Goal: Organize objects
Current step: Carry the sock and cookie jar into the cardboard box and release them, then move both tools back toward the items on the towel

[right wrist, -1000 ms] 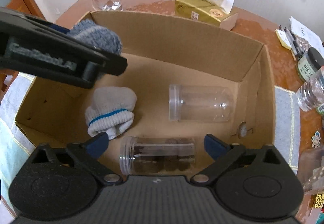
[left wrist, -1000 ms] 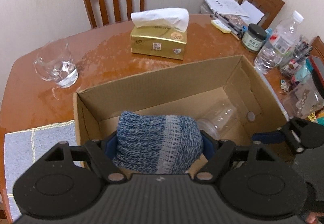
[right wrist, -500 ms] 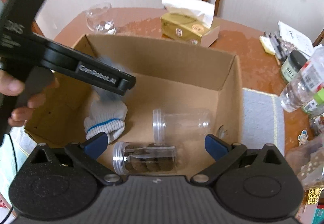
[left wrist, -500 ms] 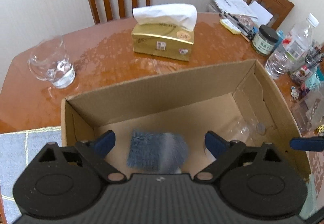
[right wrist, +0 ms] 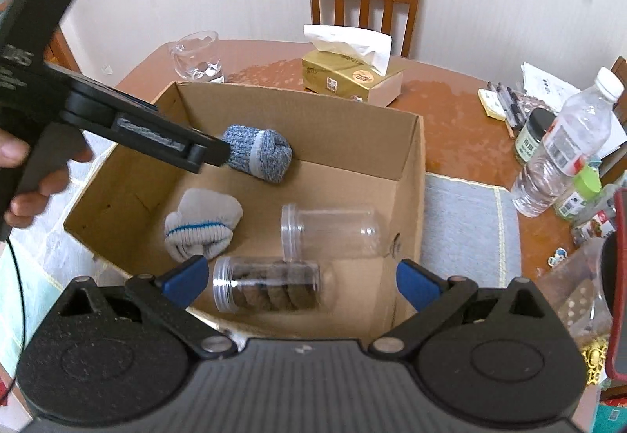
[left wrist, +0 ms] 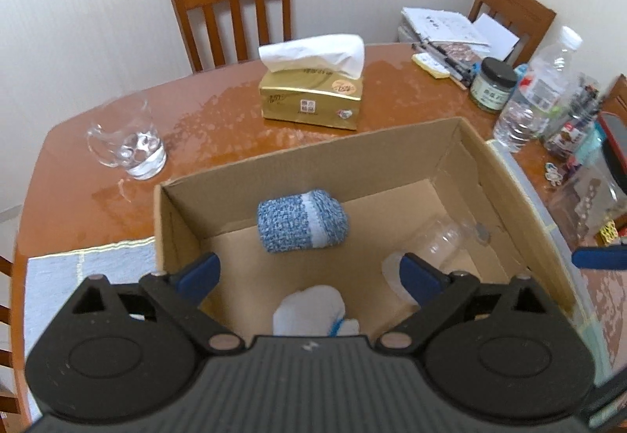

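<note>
Left gripper (left wrist: 309, 278): its jaws are opening, already wide apart, and nothing is between the blue pads; it hangs over the near left part of the open brown cardboard box (left wrist: 313, 154).
White rolled sock with a blue stripe (right wrist: 202, 223): it lies on the box floor, just beyond the left gripper's pads.
Blue-and-grey knitted sock roll (left wrist: 301, 221): it rests on the box floor against the far wall, ahead of the left gripper; its long axis runs left to right, across the line of the fingers.
Clear empty plastic jar (right wrist: 331, 231): it lies on its side to the right of the white sock, its mouth to the left.
Clear jar with dark round biscuits (right wrist: 268, 288): it lies on its side close before the right gripper, long axis left to right.
Right gripper (right wrist: 301, 282): jaws wide apart and empty, above the box's near edge.
Nearer hand, in my judgement: the left one for the blue roll, the right one for the jars.
</note>
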`<action>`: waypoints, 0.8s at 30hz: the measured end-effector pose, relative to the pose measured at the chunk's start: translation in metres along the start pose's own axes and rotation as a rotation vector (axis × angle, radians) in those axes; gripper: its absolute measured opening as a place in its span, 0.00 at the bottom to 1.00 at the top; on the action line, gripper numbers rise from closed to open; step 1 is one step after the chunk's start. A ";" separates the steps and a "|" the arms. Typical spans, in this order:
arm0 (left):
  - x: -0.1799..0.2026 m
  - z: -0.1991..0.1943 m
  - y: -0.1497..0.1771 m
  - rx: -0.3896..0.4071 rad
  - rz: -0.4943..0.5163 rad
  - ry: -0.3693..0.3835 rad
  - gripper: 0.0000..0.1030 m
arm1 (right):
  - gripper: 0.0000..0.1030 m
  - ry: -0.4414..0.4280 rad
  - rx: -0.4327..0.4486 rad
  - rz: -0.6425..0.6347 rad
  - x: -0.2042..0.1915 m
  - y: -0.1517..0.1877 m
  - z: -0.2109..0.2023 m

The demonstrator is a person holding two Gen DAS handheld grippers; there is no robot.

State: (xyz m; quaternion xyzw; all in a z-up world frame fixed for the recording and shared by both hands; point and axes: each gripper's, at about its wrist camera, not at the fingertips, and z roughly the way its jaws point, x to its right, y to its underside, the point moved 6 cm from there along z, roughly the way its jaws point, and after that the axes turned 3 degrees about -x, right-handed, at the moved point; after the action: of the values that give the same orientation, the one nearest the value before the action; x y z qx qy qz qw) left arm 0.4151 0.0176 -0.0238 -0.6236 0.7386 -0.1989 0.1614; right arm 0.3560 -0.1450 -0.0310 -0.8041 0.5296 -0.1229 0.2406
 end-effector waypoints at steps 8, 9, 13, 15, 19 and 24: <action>0.003 -0.049 0.032 0.051 0.023 0.013 0.97 | 1.00 -0.001 0.006 -0.003 -0.004 0.029 -0.015; 0.001 -0.053 0.037 0.053 0.022 0.015 0.97 | 1.00 0.000 0.005 0.003 -0.006 0.033 -0.017; -0.003 -0.070 0.064 0.078 0.046 0.011 0.97 | 1.00 -0.003 0.015 0.036 -0.017 0.048 -0.020; -0.007 -0.077 0.082 0.080 0.045 0.034 0.98 | 1.00 -0.006 0.022 0.055 -0.025 0.058 -0.020; -0.011 -0.079 0.113 0.061 0.039 0.068 0.98 | 1.00 -0.020 0.018 0.066 -0.045 0.077 -0.022; -0.012 -0.064 0.143 0.014 0.054 0.079 0.98 | 1.00 -0.031 0.007 0.089 -0.068 0.096 -0.023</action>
State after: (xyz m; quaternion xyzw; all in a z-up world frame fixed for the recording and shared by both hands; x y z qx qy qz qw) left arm 0.2641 0.0560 -0.0391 -0.5941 0.7595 -0.2242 0.1414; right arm 0.2419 -0.1197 -0.0569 -0.7806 0.5608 -0.1016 0.2566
